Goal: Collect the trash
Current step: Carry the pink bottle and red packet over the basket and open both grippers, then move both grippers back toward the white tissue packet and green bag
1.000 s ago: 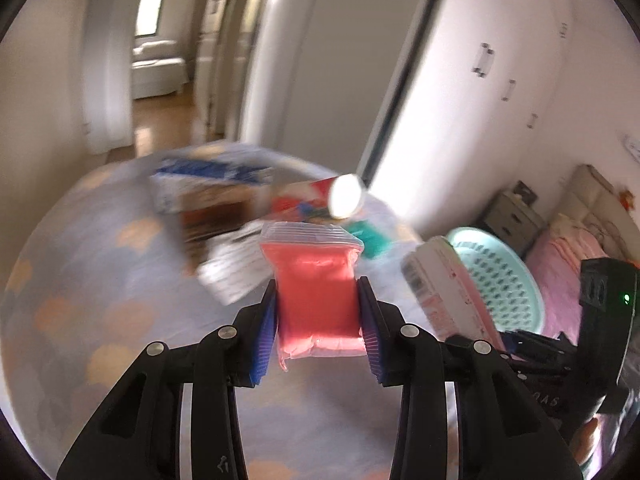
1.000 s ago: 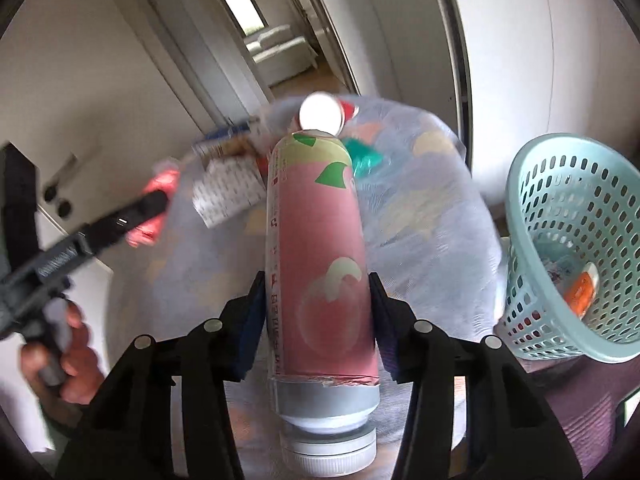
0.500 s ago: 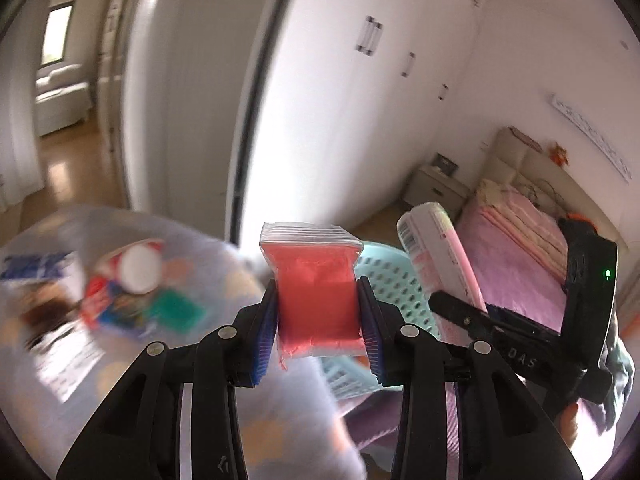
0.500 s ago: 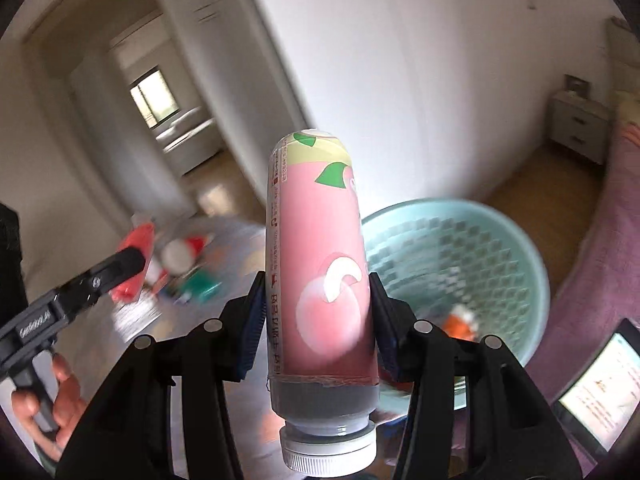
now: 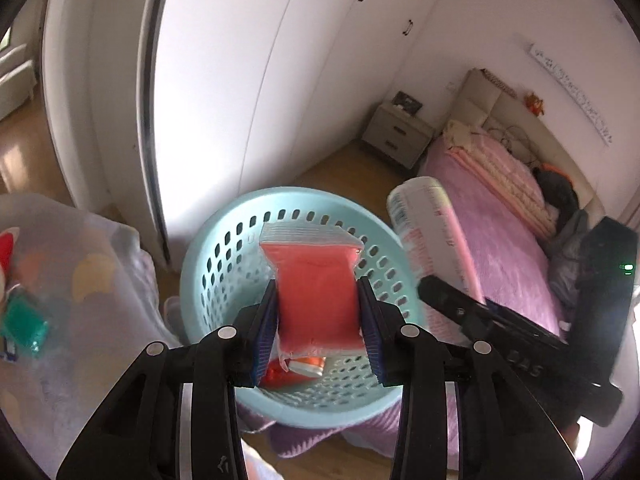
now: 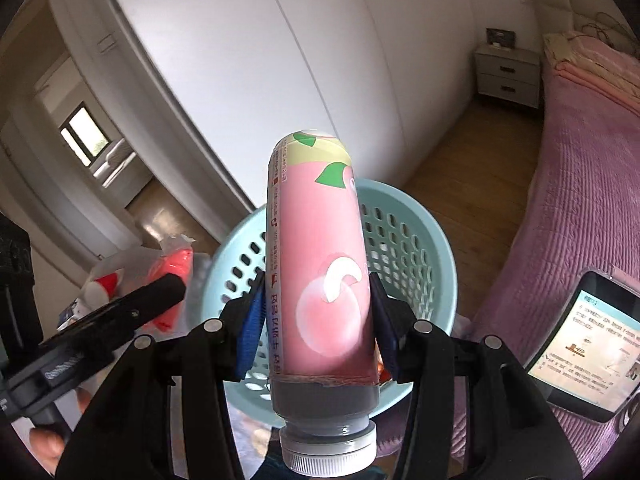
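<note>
Blue pads of the left gripper (image 5: 318, 330) clamp a red pouch (image 5: 316, 300) upright; the right gripper (image 6: 318, 330) squeezes a pink bottle (image 6: 320, 276), cap toward the camera, long axis pointing forward. Both loads hang over the mint basket (image 5: 224, 240), which lies straight ahead and below, the 2 grippers about equally near it

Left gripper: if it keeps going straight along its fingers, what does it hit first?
Probably the teal basket: the left gripper, shut on the red pouch, points into its open mouth, where an orange item lies. Depth is unclear.
</note>
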The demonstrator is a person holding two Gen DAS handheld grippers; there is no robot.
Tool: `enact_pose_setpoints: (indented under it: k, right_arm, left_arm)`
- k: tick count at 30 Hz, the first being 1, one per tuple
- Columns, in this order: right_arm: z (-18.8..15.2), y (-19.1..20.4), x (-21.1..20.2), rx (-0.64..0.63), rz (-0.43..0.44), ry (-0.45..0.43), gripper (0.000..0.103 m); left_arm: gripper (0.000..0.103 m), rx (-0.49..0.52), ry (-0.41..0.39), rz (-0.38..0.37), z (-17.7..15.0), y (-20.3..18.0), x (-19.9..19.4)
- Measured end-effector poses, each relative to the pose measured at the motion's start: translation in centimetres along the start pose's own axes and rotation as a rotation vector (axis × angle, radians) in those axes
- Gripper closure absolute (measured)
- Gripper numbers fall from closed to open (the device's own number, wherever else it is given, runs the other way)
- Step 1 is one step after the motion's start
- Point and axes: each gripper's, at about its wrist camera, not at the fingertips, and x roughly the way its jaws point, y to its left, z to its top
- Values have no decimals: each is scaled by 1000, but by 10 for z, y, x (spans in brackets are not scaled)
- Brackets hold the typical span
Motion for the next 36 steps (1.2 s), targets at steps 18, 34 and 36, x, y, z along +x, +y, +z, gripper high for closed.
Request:
enact_pose_setpoints:
  k: [18,34,36]
  right_arm:
    - [-12,27,12,-47,9,5,42]
    - [-55,161,12,-313,245,-17,42]
    - [-66,183,23,-356,253,-2,42]
  left_arm:
    - [31,-84,-146,23,-13,35,-74]
    - [31,-260,-302,354,-90,167,-222]
    - [31,-285,-274,368,-97,189,-226]
